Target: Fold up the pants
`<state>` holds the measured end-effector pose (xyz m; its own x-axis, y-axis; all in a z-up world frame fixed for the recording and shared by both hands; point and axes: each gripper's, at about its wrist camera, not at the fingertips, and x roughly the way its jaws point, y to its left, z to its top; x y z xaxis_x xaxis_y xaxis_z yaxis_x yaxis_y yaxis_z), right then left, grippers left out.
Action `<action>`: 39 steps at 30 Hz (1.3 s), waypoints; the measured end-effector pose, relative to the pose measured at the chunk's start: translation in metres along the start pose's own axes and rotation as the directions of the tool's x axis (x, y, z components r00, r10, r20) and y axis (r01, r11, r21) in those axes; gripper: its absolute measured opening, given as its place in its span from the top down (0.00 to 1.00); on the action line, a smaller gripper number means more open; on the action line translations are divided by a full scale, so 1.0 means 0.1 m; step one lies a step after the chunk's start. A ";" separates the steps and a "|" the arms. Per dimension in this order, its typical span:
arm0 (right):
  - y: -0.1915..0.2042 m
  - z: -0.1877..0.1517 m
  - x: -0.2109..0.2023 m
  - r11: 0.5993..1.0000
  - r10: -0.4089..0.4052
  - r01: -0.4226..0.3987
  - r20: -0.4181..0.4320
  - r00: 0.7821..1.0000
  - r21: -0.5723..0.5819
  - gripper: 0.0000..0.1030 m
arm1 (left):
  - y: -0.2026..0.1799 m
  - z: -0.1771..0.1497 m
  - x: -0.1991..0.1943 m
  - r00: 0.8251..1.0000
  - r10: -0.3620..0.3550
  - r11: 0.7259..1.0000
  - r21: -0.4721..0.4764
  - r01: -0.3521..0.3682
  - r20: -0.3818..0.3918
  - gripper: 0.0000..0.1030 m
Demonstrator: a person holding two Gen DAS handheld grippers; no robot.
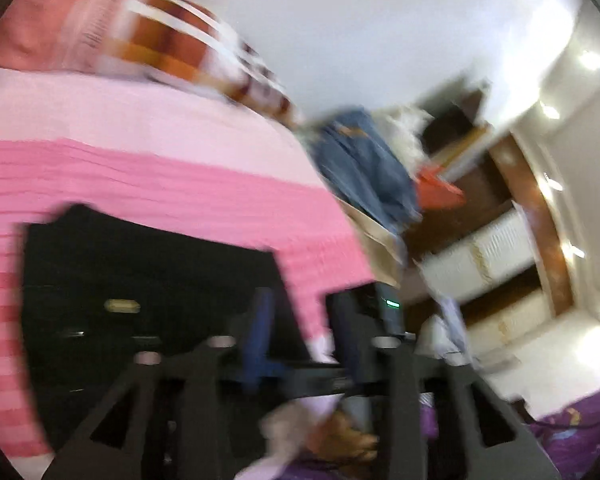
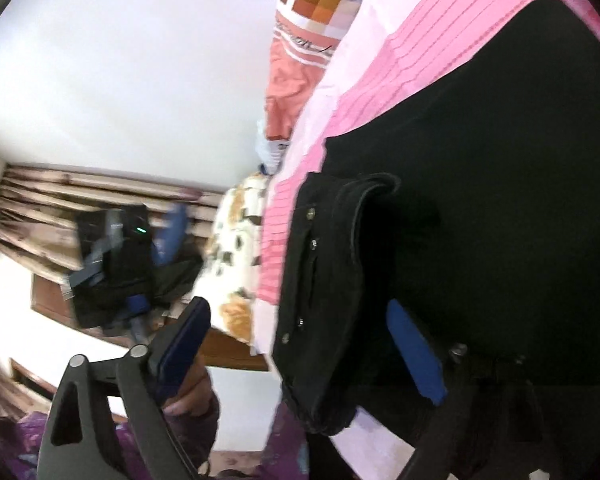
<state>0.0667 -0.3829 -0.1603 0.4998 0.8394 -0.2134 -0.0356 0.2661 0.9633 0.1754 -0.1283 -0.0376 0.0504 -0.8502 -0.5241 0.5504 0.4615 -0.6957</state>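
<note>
Black pants [image 2: 480,208] lie spread on a pink striped bedsheet [image 2: 384,96], with the buttoned waistband [image 2: 312,280] folded up at the near end. My right gripper [image 2: 300,350] is open wide, its blue pads [image 2: 416,356] on either side of the waistband without pressing it. In the blurred left wrist view the pants [image 1: 140,288] lie low and left. My left gripper [image 1: 300,320] is open over the pants' right edge and the sheet [image 1: 160,184], with nothing gripped. The left gripper's body [image 2: 124,240] also shows far left in the right wrist view.
Checked orange pillows [image 1: 188,40] lie at the head of the bed. Blue jeans [image 1: 364,168] hang at the bed's far side, beside wooden shelves [image 1: 500,240]. A white and orange patterned cloth [image 2: 236,248] sits off the bed edge. The person's purple garment [image 1: 572,432] is close below.
</note>
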 end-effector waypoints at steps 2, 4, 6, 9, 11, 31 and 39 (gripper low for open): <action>-0.01 0.03 0.02 0.999 0.025 -0.025 0.001 1.000 0.025 0.10 | 0.11 -0.06 -0.15 0.995 0.097 0.995 0.009 -0.097 0.027 0.36; 0.01 0.03 0.04 1.000 0.009 -0.009 -0.012 1.000 0.025 0.10 | 0.22 -0.16 -0.21 0.985 0.172 0.985 0.014 -0.172 0.010 0.36; 0.08 0.00 0.10 0.999 -0.045 0.044 -0.031 0.998 -0.016 0.09 | 0.31 -0.27 -0.18 0.982 0.186 0.982 -0.005 -0.186 -0.010 0.36; 0.22 -0.09 0.30 0.988 -0.119 0.110 -0.077 0.990 -0.104 0.08 | 0.46 -0.44 -0.08 0.982 0.184 0.982 -0.042 -0.186 -0.049 0.36; 0.29 -0.14 0.43 0.974 -0.172 0.158 -0.076 0.982 -0.162 0.23 | 0.54 -0.55 0.00 0.978 0.196 0.977 -0.067 -0.200 -0.068 0.36; 0.34 0.04 0.62 0.916 -0.372 0.326 -0.190 0.909 -0.234 0.73 | 0.57 -0.65 0.02 0.977 0.203 0.973 -0.100 -0.210 -0.069 0.29; -0.03 0.00 -0.29 0.988 -0.149 0.149 0.001 0.989 0.029 0.46 | 0.68 -0.68 0.01 0.985 0.156 0.979 -0.124 -0.163 -0.070 0.29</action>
<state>0.0521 -0.4077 -0.1575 0.5003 0.7901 -0.3543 0.0642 0.3742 0.9251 0.1566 -0.0803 -0.1190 0.0774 -0.7483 -0.6589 0.4271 0.6220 -0.6562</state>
